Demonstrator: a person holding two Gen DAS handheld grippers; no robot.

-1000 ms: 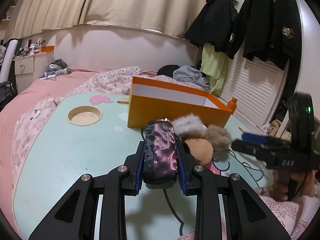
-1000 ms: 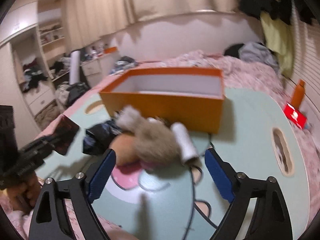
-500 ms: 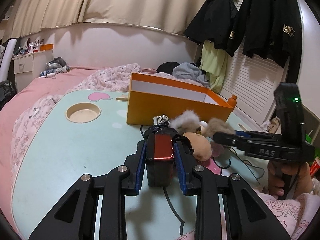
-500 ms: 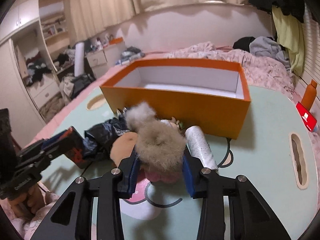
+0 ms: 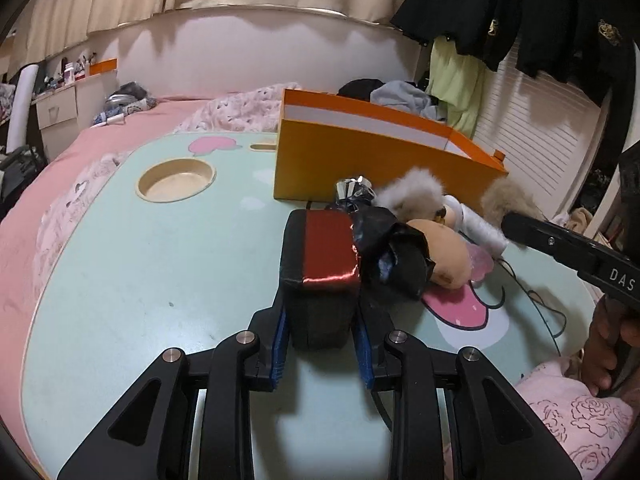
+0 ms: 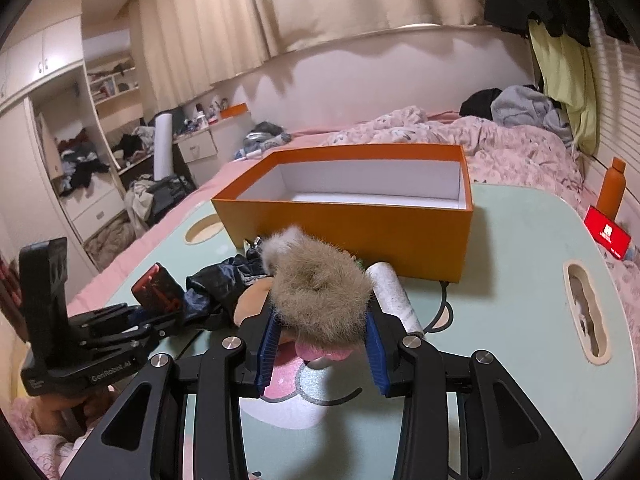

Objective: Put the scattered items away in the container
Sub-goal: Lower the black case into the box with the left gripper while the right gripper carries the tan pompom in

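Note:
In the left wrist view my left gripper [image 5: 322, 320] is shut on a dark pouch with a shiny red panel [image 5: 326, 256], held low over the mint-green table [image 5: 120, 280]. Beside the pouch lie a crumpled black bag [image 5: 400, 256], a tan plush [image 5: 444, 248], a white fluffy piece [image 5: 412, 196] and a white roll [image 5: 480, 228]. My right gripper [image 6: 320, 340] is shut on a brown furry scrunchie [image 6: 320, 292], its blue pads pressed into the fur. The open orange box [image 6: 360, 228] stands just behind the pile, with nothing showing inside. My left gripper [image 6: 152, 312] shows at the left of the right wrist view.
A round cup recess [image 5: 176, 180] sits in the table at the left, and a slot [image 6: 588, 312] at the right. An orange bottle [image 6: 612, 188] and a red card [image 6: 606, 232] lie past the right edge. A thin cable [image 5: 532, 292] crosses the table. Pink bedding surrounds it.
The right gripper's jaws came together on the brown furry scrunchie. The left gripper dipped toward the table, and the pouch now shows its red panel.

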